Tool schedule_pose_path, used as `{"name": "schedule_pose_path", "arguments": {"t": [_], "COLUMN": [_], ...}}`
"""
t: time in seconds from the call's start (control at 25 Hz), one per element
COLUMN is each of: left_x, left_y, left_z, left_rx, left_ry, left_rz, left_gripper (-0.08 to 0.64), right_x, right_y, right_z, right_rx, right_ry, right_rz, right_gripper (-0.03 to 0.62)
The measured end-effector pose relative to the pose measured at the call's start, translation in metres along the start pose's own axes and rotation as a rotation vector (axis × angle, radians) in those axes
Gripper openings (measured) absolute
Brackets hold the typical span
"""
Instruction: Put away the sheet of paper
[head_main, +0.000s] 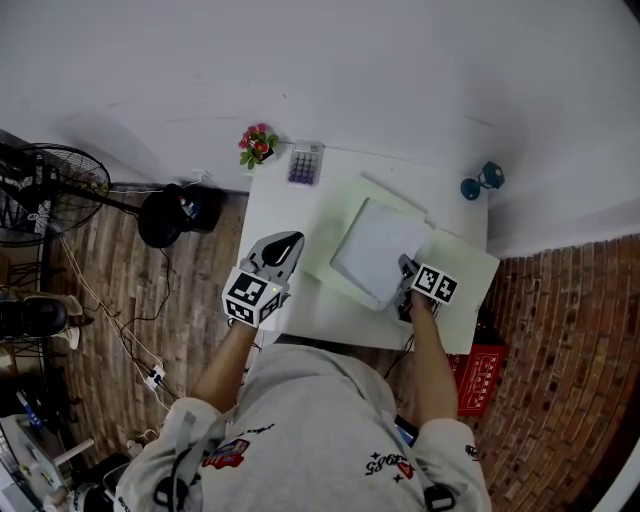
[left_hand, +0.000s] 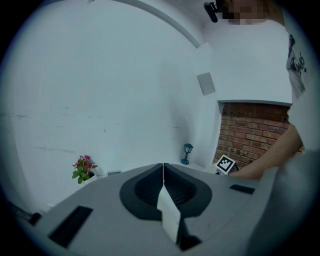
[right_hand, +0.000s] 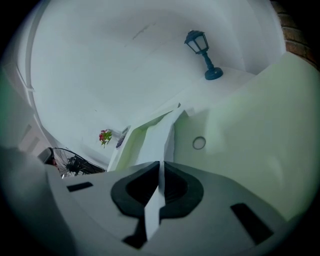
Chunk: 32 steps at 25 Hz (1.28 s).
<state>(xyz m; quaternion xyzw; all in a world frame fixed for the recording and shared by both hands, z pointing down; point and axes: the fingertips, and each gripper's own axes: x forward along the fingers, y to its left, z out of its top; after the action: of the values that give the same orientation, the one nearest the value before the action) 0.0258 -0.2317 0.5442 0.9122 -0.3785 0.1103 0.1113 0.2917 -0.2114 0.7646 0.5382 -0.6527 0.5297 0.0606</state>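
The white sheet of paper (head_main: 375, 250) lies on an open pale green folder (head_main: 328, 228) on the white table (head_main: 280, 200). My right gripper (head_main: 405, 268) is at the sheet's near right corner and is shut on it. In the right gripper view the sheet (right_hand: 161, 137) runs out from the closed jaws of the right gripper (right_hand: 160, 163), with the folder's green flap (right_hand: 260, 140) to the right. My left gripper (head_main: 288, 243) hovers over the table's left side, shut and empty. In the left gripper view the left gripper (left_hand: 163, 165) points at the wall.
At the table's back edge stand a flower pot (head_main: 257, 143), a calculator (head_main: 305, 163) and a small blue lamp (head_main: 482, 180). A fan (head_main: 50, 190) and cables are on the wooden floor at left. A red box (head_main: 480, 375) sits by the table's right side.
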Motion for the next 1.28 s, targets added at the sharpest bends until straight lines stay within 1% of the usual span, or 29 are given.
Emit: {"name": "schedule_pose_path", "arguments": {"t": [0.36, 0.56, 1.12, 1.28], "left_x": [-0.001, -0.002, -0.011, -0.011], "left_y": [0.01, 0.016, 0.028, 0.029], "left_z": [-0.001, -0.003, -0.007, -0.007], "left_rx": [-0.002, -0.011, -0.02, -0.02], "left_ry": [0.0, 0.013, 0.013, 0.007], "left_rz": [0.006, 0.013, 0.036, 0.032], "left_gripper": [0.023, 0.023, 0.023, 0.023], "right_x": [0.019, 0.031, 0.05, 0.053], "right_y": [0.009, 0.015, 0.027, 0.033], "right_z": [0.0, 0.001, -0.002, -0.007], "right_rx": [0.048, 0.054, 0.056, 0.028], "right_ry": [0.016, 0.024, 0.053, 0.078], "right_rz": [0.028, 0.036, 0.053, 0.069], "right_gripper": [-0.003, -0.003, 0.0, 0.04]}}
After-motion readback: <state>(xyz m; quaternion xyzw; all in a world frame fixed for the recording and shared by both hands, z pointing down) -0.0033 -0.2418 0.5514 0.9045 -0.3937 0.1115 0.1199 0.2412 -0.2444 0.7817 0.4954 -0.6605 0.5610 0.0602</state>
